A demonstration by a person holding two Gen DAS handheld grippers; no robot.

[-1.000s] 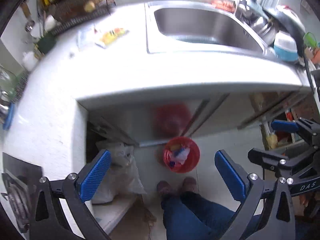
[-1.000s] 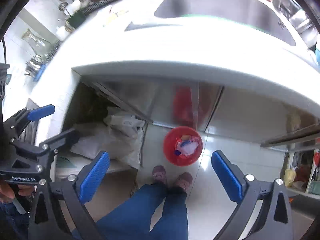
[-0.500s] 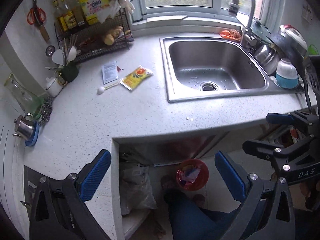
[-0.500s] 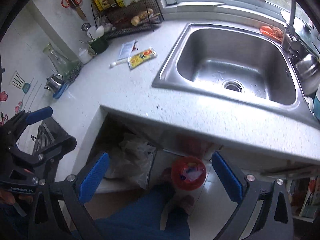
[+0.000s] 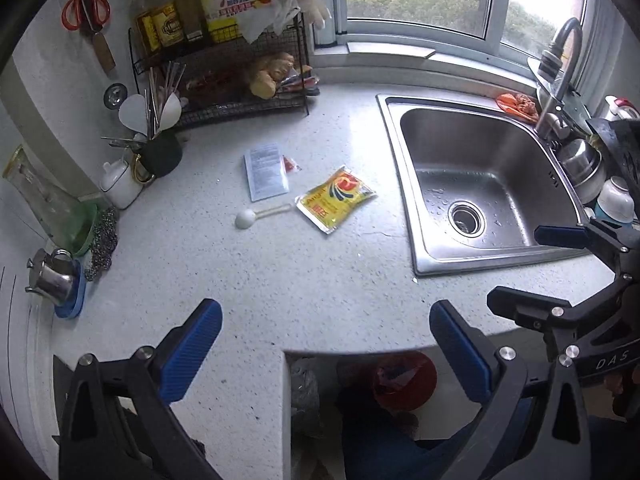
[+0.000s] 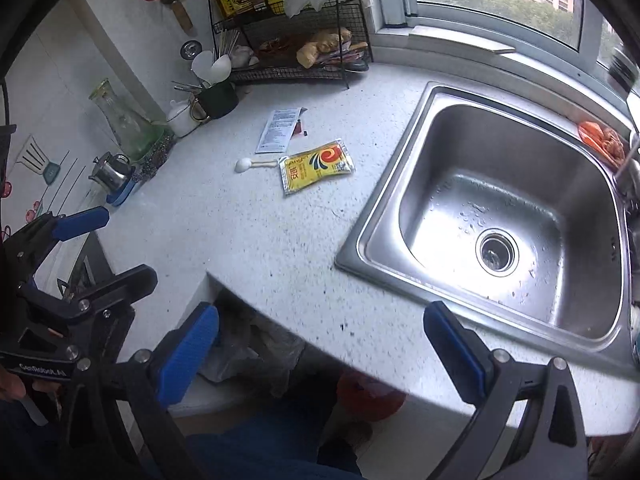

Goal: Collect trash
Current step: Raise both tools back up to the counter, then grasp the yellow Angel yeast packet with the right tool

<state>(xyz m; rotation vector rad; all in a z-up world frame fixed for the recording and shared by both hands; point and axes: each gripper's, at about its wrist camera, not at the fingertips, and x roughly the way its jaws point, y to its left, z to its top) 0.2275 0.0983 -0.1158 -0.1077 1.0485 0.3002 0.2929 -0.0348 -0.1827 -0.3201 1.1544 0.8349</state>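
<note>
Hand-held grippers: two, left [image 5: 324, 344], right [image 6: 320, 344]
Yellow sachet [image 5: 336, 197]: one
White leaflet [image 5: 265, 171]: one
White spoon [image 5: 260, 215]: one
Red bin [image 5: 404, 378]: one
Rack bottles [image 5: 160, 16]: perhaps three

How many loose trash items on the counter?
3, clustered left of the sink: yellow sauce packet nearest it; white paper leaflet behind-left, a small red scrap at its edge; white plastic spoon touching the packet's left edge. More may hide in the rack.

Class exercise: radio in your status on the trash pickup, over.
Both claws open, empty: left, right. Yellow packet, leaflet, white spoon lie on counter, untouched. Red bin below. Path clear.
</note>
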